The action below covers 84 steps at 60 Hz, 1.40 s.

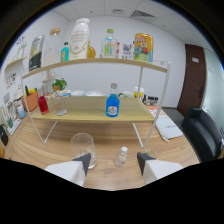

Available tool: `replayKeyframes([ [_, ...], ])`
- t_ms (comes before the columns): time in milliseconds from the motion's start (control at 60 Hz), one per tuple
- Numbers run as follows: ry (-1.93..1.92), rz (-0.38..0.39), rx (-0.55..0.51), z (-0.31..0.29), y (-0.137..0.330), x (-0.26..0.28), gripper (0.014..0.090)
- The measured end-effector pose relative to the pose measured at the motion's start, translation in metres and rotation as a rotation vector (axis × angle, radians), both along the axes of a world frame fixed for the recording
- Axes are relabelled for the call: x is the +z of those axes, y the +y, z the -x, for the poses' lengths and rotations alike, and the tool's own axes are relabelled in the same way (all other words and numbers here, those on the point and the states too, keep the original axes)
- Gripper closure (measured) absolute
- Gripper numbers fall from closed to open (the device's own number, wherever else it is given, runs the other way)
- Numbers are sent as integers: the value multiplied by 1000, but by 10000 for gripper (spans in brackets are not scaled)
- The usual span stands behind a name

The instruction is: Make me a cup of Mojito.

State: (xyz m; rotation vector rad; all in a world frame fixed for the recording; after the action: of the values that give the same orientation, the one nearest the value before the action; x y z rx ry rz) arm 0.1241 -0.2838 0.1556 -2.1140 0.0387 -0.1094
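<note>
We hold the gripper (114, 165) low over the wooden table (40, 145), its two fingers spread apart and gripping nothing, with a gap of bare tabletop between the tips. The empty glass (82, 146) that we judge to be the cup for the Mojito stands upright just ahead of the left finger, its mouth facing up and its long axis vertical; it looks close to the fingertip, though we cannot tell whether they touch. A small clear bottle (121, 156) stands upright between the fingers, nearer the right one, with a gap on either side, its cap pointing up. Beyond both, on the lower board of the white-framed shelf (145, 67), a blue bottle (113, 104) stands upright near the middle, neck up, and a red bottle (43, 104) stands toward the left end beside a second glass (59, 105). On the top board we see a large white jug (79, 37), a clear bottle with a green label (109, 44) and a yellow can (143, 47). The main risk we see is the left finger clipping the glass as we move forward or close, which could tip or slide it because it is tall and light. The small bottle is narrow and could topple if only one finger meets it first. Reaching for the shelf bottles means passing over both, so a low approach could knock them over.
</note>
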Motion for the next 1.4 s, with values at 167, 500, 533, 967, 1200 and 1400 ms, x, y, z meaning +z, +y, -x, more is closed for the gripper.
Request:
replayKeyframes([
  [167,46,-8,22,43,-21,4,187],
  [500,54,-84,138,151,-18,57,187],
  [533,53,-108,157,164,-14,72,184],
  [967,80,-365,250,293,68,239,183],
  [1200,69,-374,137,293,144,258,185],
  [1400,53,-341,58,278,188,249,284],
])
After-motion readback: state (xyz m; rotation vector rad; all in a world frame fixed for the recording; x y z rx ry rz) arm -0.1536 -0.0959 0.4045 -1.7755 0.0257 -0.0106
